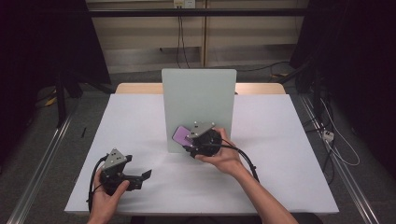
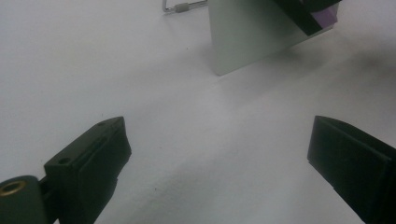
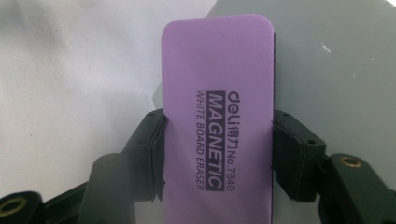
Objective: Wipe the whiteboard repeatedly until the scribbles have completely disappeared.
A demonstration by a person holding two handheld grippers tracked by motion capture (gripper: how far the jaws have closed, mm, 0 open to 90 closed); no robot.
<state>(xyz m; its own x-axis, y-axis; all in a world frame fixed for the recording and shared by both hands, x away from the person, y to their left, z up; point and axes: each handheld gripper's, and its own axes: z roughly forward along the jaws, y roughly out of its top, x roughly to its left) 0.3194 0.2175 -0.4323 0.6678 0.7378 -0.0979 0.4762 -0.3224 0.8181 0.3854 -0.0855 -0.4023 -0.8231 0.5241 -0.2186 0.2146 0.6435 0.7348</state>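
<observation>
A purple magnetic whiteboard eraser (image 3: pixel 217 126) with black print is clamped by its long edges between the jaws of my right gripper (image 3: pixel 217 154). In the high view the right gripper (image 1: pixel 189 138) holds the eraser (image 1: pixel 181 135) against the lower left part of the upright pale grey board (image 1: pixel 198 100). My left gripper (image 1: pixel 140 177) rests low near the table's front left, jaws wide apart with nothing between them. In the left gripper view, the left gripper (image 2: pixel 217 154) faces the board's lower corner (image 2: pixel 243 42) and the eraser's purple edge (image 2: pixel 327 16).
The white tabletop (image 1: pixel 280 140) spreads around the board, with a wooden edge (image 1: pixel 135 87) behind it. A small metal loop (image 2: pixel 177 7) lies on the table beyond the board. Metal rails and cables run on the floor at both sides.
</observation>
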